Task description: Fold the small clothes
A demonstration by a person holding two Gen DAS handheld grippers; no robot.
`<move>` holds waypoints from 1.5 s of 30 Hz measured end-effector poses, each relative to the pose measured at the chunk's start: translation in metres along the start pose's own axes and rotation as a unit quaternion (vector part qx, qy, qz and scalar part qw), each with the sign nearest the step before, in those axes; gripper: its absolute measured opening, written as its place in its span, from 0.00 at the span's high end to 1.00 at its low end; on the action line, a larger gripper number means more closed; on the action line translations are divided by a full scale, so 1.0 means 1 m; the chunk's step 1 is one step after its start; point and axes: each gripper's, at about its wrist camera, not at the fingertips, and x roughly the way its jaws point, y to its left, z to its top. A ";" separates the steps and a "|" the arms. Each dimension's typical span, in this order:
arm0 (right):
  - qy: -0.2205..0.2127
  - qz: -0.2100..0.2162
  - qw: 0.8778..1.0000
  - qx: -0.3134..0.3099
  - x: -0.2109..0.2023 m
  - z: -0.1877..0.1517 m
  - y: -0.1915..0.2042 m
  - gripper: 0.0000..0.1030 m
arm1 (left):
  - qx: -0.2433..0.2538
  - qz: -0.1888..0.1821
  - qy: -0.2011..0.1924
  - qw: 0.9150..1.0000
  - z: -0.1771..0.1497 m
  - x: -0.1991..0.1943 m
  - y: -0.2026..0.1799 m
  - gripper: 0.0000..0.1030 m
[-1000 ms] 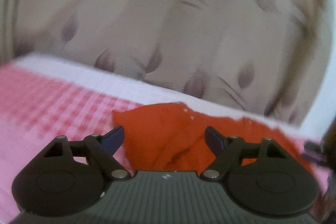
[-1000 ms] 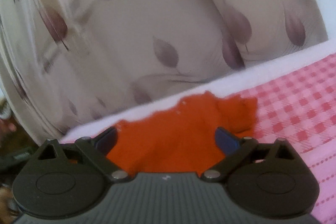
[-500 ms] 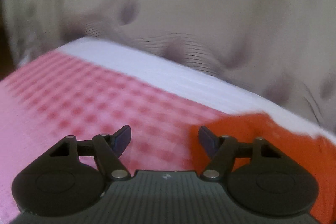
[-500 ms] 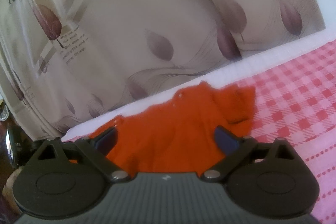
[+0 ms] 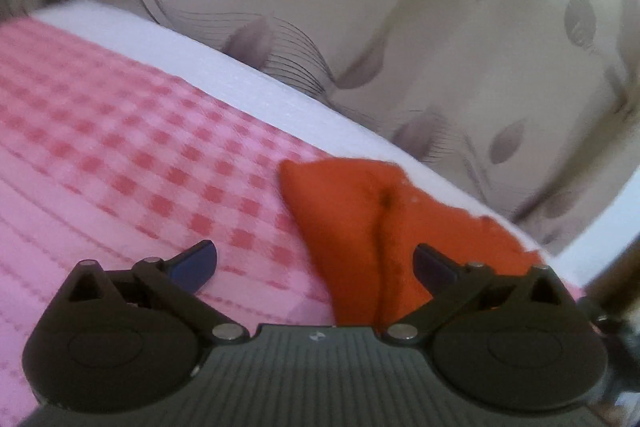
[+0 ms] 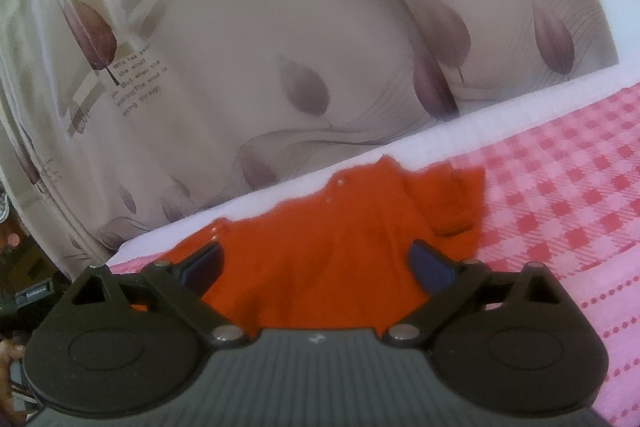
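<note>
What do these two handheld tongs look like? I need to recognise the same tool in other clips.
The left tongs and right tongs look identical: a ribbed grey body with a small white mark, round black side housings, black link arms on silver pivots, and dark blue pads. No cables or sleeves are visible.

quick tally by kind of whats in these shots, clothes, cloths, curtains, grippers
Orange garment: 1
Pink checked cloth: 1
Leaf-print curtain: 1
Grippers: 2, the left gripper with jaws opening and nothing pinched, the right gripper open
Total: 5
</note>
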 end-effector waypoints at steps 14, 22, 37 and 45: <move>-0.009 -0.031 0.999 -0.026 0.002 -0.002 0.008 0.03 | 0.077 -0.143 0.066 0.985 0.011 0.048 -0.010 0.02; -0.005 -0.039 0.999 -0.031 0.004 -0.002 0.010 0.03 | 0.103 -0.108 0.066 0.987 0.010 0.063 -0.023 0.76; 0.016 -0.066 0.997 -0.044 0.013 -0.002 0.015 0.03 | 0.170 -0.056 0.030 0.983 -0.003 0.055 -0.043 0.72; 0.024 -0.066 0.997 -0.043 0.015 -0.001 0.015 0.01 | 0.173 -0.052 0.028 0.983 -0.004 0.055 -0.044 0.71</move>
